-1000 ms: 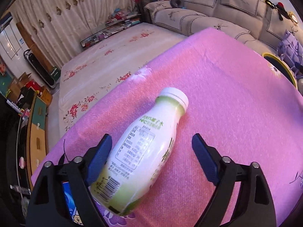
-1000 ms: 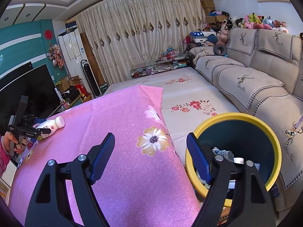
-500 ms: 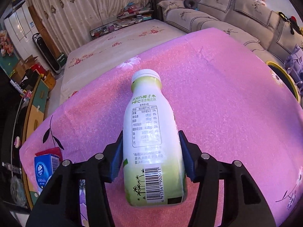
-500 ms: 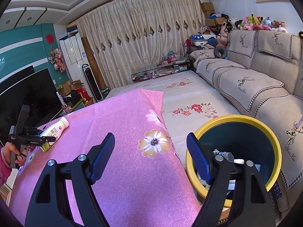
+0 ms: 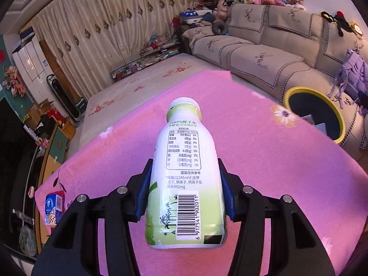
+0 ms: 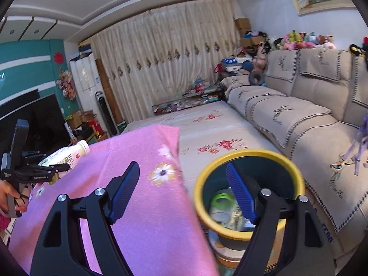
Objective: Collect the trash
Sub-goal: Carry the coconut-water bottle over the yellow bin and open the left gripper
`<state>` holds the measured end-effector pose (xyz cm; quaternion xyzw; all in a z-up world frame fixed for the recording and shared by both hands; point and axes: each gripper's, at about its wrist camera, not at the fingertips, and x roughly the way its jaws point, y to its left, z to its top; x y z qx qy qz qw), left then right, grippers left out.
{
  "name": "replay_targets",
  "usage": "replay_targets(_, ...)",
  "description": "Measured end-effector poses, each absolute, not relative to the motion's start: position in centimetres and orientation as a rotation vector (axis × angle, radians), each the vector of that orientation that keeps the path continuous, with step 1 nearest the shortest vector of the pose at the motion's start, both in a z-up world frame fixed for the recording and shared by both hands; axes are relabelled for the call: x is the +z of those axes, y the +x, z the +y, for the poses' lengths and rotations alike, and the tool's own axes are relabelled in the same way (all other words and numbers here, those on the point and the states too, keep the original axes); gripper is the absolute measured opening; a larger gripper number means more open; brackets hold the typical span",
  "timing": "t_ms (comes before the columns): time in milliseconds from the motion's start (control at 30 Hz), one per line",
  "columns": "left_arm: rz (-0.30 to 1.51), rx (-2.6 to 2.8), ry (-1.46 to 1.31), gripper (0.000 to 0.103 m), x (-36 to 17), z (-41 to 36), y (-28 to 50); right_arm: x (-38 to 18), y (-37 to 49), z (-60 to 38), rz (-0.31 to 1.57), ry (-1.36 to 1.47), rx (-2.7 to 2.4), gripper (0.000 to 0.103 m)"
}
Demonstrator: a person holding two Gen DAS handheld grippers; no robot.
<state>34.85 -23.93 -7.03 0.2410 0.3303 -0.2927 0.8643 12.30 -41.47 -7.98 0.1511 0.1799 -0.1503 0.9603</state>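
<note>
My left gripper [image 5: 184, 184] is shut on a white and green drink bottle [image 5: 184, 161], cap pointing away, held above the pink tablecloth [image 5: 264, 156]. The yellow-rimmed trash bin [image 5: 296, 90] stands off the table's right side, beside the sofa. In the right wrist view the left gripper [image 6: 59, 168] with the bottle [image 6: 66, 156] shows at far left. My right gripper [image 6: 184, 191] is open and empty, over the table's edge next to the bin [image 6: 248, 154], which holds some trash.
A small blue and white carton [image 5: 53, 207] lies on the table's left edge. A beige sofa [image 5: 276, 53] runs along the right. A floral mat [image 5: 142, 85] covers the floor beyond the table. A TV cabinet [image 5: 46, 151] stands at left.
My left gripper closed on the bottle and lifted it off the cloth, swinging toward the bin. My right gripper moved a little nearer the bin.
</note>
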Motion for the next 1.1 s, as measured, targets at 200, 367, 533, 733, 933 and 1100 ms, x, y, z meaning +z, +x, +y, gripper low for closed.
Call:
replay_targets(200,0.651,-0.766,0.529,0.052,-5.8,-32.8,29.6,-6.7,5.8,-45.5,0.315,0.33,-0.429,0.074)
replay_targets(367,0.65,-0.881,0.557,0.052,-6.6,-41.1,26.5,-6.7,2.2,-48.6,0.306,0.347,-0.495,0.074)
replay_targets(533,0.668,-0.979,0.596,0.052,-8.1,-48.9,24.0,-7.3,-0.4,-50.6,0.311,0.36,-0.535,0.074)
replay_targets(733,0.709,-1.047,0.648,0.052,-10.8,-56.5,22.7,-8.2,-2.6,-53.0,0.316,0.404,-0.581,0.074)
replay_targets(933,0.8,-1.023,0.679,0.052,-14.1,-60.8,23.6,-8.7,-3.7,-54.2,0.3,0.429,-0.596,0.074)
replay_targets(1100,0.776,-0.964,0.615,0.073,-14.3,-59.8,25.3,-9.0,-3.2,-54.0,0.316,0.444,-0.579,0.074)
